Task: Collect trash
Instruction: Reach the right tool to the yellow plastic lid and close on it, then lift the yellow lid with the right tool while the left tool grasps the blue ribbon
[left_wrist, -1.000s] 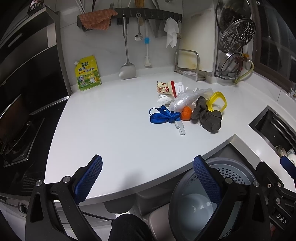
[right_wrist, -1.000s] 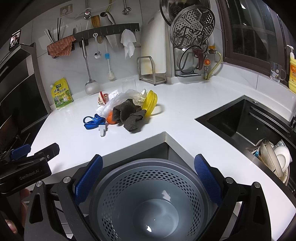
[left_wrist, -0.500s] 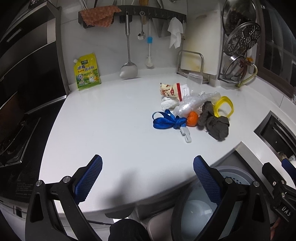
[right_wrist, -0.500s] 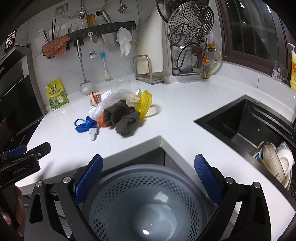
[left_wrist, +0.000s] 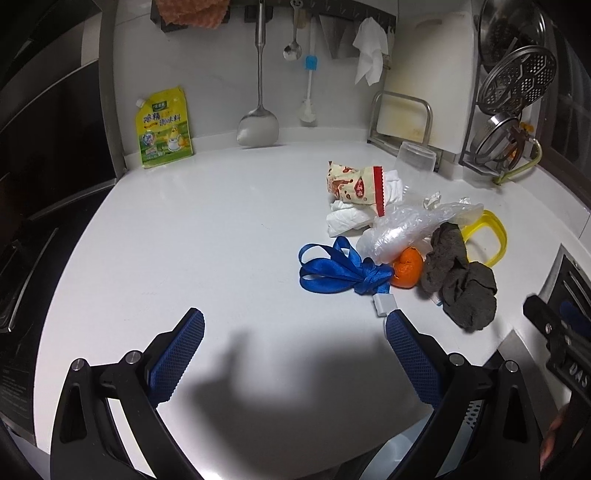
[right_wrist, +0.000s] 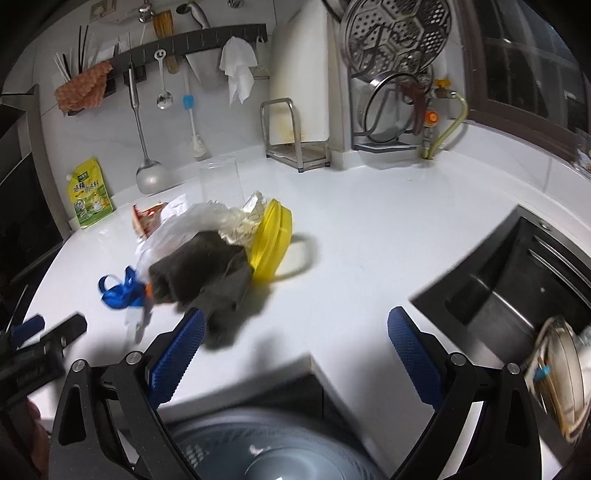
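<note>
A heap of trash lies on the white counter (left_wrist: 184, 240): a blue ribbon (left_wrist: 340, 271), an orange peel (left_wrist: 406, 267), a dark grey cloth (left_wrist: 458, 284) (right_wrist: 207, 273), a clear plastic bag (left_wrist: 410, 225), a printed snack wrapper (left_wrist: 354, 182), crumpled white tissue (left_wrist: 347, 219) and a yellow lid (left_wrist: 487, 236) (right_wrist: 273, 243). My left gripper (left_wrist: 293, 332) hangs open over the counter, its right finger close to the ribbon's white clip (left_wrist: 382, 304). My right gripper (right_wrist: 295, 332) is open too, just in front of the cloth. A grey perforated bin (right_wrist: 273, 446) sits below the counter edge.
A yellow pouch (left_wrist: 162, 127) leans on the back wall beside a hanging ladle (left_wrist: 258, 125). A clear cup (left_wrist: 415, 157) and a cutting-board rack (left_wrist: 402, 122) stand behind the heap. A dark sink (right_wrist: 517, 288) with dishes lies to the right; a stove is at the left.
Both grippers have moved forward and up from over the bin toward the trash heap on the counter. Both stay open; the trash has not moved.
</note>
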